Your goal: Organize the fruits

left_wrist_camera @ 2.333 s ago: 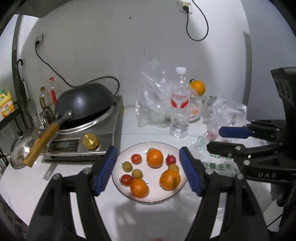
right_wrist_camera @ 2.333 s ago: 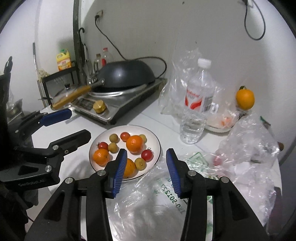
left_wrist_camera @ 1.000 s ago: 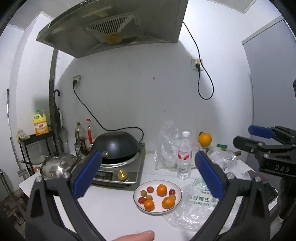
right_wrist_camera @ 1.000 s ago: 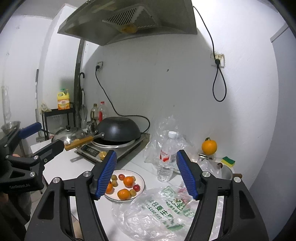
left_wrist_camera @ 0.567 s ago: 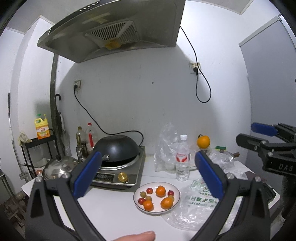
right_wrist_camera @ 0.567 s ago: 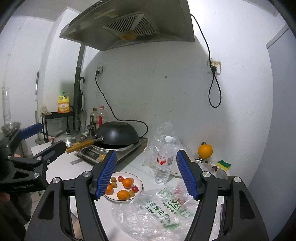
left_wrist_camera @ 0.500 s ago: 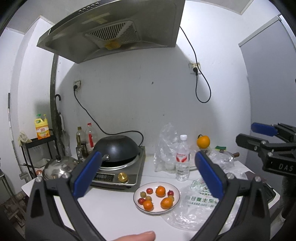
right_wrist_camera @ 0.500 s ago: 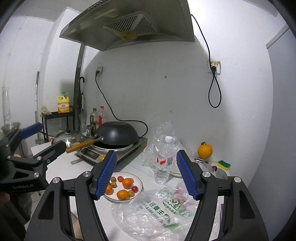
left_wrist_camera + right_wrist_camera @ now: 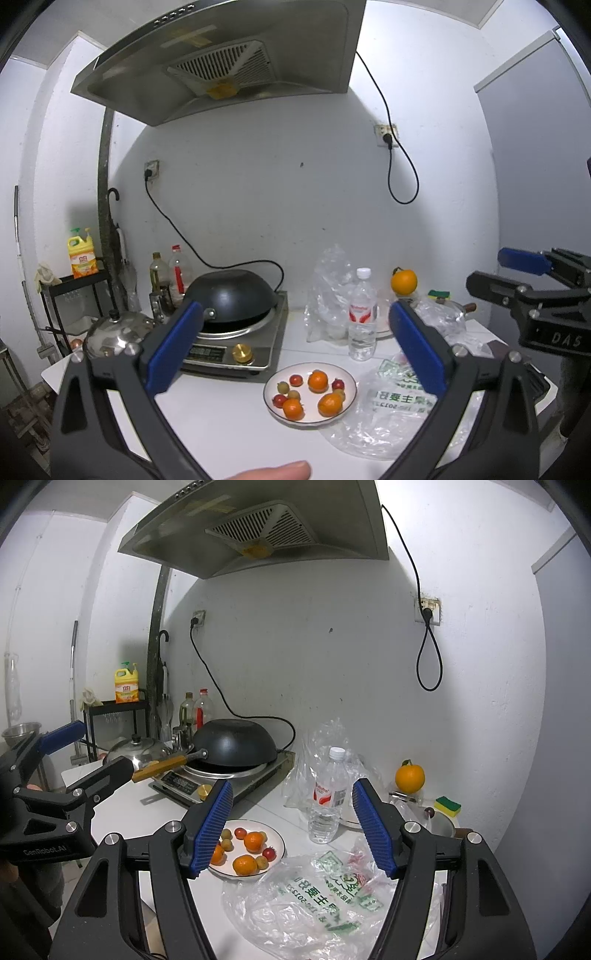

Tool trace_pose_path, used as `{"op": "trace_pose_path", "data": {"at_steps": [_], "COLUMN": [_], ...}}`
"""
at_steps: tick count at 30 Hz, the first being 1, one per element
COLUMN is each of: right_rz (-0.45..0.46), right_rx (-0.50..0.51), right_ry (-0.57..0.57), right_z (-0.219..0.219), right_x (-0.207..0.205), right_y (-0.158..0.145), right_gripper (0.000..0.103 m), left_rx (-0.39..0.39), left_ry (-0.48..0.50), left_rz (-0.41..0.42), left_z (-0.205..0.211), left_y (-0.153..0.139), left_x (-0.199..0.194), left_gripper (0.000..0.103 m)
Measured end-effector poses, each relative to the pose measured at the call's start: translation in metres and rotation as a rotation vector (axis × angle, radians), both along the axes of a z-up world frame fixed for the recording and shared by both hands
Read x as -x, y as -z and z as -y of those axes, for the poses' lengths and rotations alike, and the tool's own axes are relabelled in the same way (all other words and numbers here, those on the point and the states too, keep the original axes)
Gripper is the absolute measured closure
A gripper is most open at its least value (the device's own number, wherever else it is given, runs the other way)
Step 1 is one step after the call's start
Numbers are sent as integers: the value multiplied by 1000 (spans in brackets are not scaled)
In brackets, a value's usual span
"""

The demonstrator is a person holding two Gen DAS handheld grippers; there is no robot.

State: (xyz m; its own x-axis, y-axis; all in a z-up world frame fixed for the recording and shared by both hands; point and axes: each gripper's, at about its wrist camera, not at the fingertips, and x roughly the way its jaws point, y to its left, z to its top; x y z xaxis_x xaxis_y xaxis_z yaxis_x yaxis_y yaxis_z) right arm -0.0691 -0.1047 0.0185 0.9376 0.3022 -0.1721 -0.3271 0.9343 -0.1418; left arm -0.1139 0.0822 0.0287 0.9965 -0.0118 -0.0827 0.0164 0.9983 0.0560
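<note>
Both views are evenly lit by cool, fairly dim indoor light that seems to come from in front of the wall, which reads bluish white. Fisheye distortion bends the range hood and wall edges, and black vignetting fills the corners. Soft shadows fall beneath the hood. Faint glare sits on the plastic bag. Focus is sharp throughout.
</note>
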Motion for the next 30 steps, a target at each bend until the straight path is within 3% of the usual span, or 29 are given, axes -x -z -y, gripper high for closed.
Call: {"op": "trace_pose_path", "data": {"at_steps": [30], "right_rz": [-1], "right_rx": [0], "right_ry": [1], "right_z": [1], "right_x": [-1], "right_y": [0], "right_gripper": [32], "left_rx": [1], "left_ry": [-1], "left_rz": [0], "left_z": [3], "left_y": [0], "left_x": [1], "left_gripper": [1]}}
